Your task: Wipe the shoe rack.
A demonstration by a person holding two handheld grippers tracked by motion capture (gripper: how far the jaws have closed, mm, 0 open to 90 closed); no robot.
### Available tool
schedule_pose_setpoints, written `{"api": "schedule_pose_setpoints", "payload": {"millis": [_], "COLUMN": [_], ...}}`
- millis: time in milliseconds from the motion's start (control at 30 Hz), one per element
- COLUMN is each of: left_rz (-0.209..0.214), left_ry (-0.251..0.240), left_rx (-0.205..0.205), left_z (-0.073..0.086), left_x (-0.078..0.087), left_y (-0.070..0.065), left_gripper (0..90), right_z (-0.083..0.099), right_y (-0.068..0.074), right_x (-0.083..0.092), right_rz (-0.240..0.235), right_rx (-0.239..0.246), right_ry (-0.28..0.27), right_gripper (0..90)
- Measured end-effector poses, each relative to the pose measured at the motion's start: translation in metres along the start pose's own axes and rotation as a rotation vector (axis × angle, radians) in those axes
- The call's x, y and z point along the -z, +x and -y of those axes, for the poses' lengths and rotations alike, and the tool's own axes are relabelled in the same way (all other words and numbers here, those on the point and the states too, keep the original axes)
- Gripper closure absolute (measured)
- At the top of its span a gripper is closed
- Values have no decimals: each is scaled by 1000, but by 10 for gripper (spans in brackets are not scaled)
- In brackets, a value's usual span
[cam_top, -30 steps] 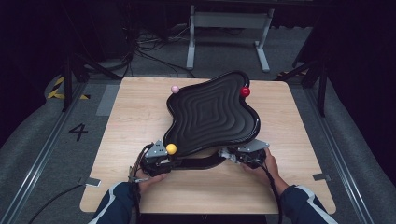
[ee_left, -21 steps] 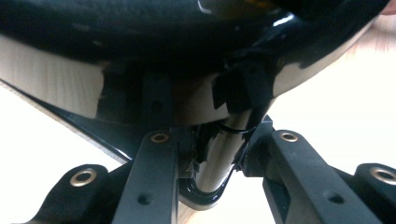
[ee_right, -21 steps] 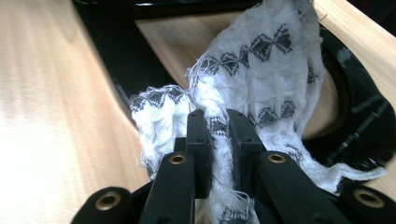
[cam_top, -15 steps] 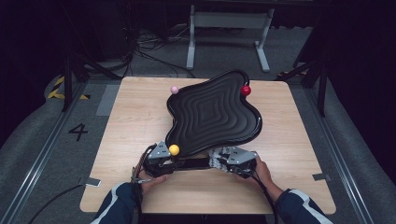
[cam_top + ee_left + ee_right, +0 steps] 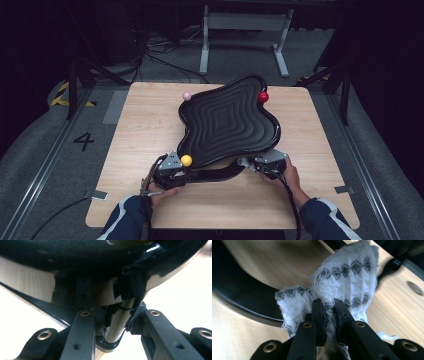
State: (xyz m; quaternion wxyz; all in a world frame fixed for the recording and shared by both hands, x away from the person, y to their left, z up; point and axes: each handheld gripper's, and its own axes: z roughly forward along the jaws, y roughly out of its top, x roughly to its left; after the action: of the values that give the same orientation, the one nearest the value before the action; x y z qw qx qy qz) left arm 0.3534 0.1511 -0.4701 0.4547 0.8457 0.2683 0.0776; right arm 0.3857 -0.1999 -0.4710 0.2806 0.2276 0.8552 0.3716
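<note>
- Your left gripper is pinched on the near-left rim of the black wavy tray, w/ the jaws pressed on the rim's stem in the left gripper view. The tray's far end is tipped up off the table, so if that pinch slips the tray drops & skids.
- Your right gripper has its jaws pressed tight on a white patterned cloth, at the tray's near-right edge. The cloth is bunched & frayed, so loose threads could snag on the rim or pull out of the jaws as you wipe.
- A yellow ball sits on the rim right by the left gripper, a red ball at the far-right rim, a pink ball at the far-left. Can't tell if they're fixed; a hard push w/ the cloth may knock one loose or off the table.
- Pressing sideways w/ the cloth twists the tray against a one-point hold, so it could pivot out.
</note>
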Motion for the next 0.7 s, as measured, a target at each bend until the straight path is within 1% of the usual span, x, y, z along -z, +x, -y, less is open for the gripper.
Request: {"api": "schedule_pose_setpoints", "payload": {"millis": [33,67,133,167,333,367,433,500,533,633,667,700], "left_rz": [0,0,-2,-1,-8,-8,-9,-8,-8,-9,-7,-10], "left_ry": [0,4,4,1,6,3,4,3,2,3,4,5], "left_rx": [1,1,1,3,1,3,3,8,9,12,8,9], "left_z": [0,0,0,0,-1,0,0,0,0,0,0,0], "left_x": [0,0,0,0,0,0,0,0,-1,-1,-1,-1], "left_y": [0,0,0,0,-1,-1,-1,-1,-1,-1,-1,-1], "left_gripper": [726,726,726,726,727,727,727,726,726,726,725,725], "right_z": [2,4,6,6,4,3,2,0,0,-1,-2,-2], "right_y": [-3,-5,-8,-8,-3,-1,1,5,7,13,15,16], "right_x": [-1,-1,-1,-1,0,1,2,4,5,6,7,7], "right_rz": [18,23,20,18,12,8,-1,-9,-20,-31,-42,-45], "right_rx": [-8,-15,-28,-26,-17,-1,8,33,27,38,31,35], "right_ry": [9,15,11,10,13,21,24,28,27,26,24,21], "right_gripper": [811,811,811,811,811,809,808,806,805,798,798,798]}}
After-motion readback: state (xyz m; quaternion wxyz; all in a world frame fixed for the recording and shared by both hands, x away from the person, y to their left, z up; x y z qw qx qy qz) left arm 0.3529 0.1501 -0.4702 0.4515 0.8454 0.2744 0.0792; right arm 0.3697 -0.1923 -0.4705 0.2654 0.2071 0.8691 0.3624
